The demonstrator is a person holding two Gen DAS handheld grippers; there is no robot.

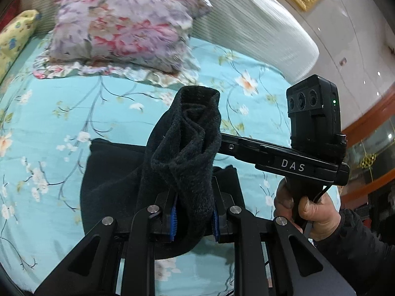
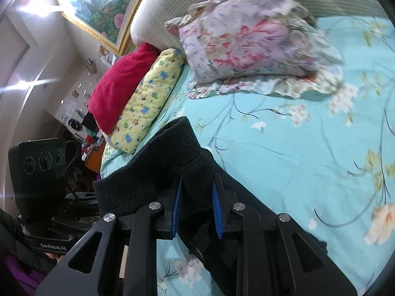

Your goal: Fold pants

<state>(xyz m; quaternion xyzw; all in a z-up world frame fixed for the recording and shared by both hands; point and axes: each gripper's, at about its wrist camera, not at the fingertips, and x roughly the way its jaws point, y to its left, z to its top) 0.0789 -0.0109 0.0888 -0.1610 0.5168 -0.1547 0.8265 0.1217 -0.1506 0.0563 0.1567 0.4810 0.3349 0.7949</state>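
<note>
The black fleece pants [image 1: 182, 153] are lifted above a bed with a turquoise flowered sheet [image 1: 61, 123]. My left gripper [image 1: 193, 218] is shut on a bunched fold of the pants, which stands up between its blue pads [image 1: 173, 219]. In the right wrist view my right gripper [image 2: 197, 209] is shut on another part of the pants [image 2: 163, 162], whose cloth spreads left over the fingers and hangs down below. The right gripper's body [image 1: 296, 157], held by a hand [image 1: 308, 212], shows at the right of the left wrist view. The left gripper's body [image 2: 42, 187] shows at the left of the right wrist view.
A flowered pillow [image 1: 123, 29] lies at the head of the bed against a pale ribbed headboard [image 1: 259, 24]. A yellow printed pillow [image 2: 148, 93] and a red blanket [image 2: 121, 83] lie along the bed's side. A framed painting [image 2: 98, 5] hangs on the wall.
</note>
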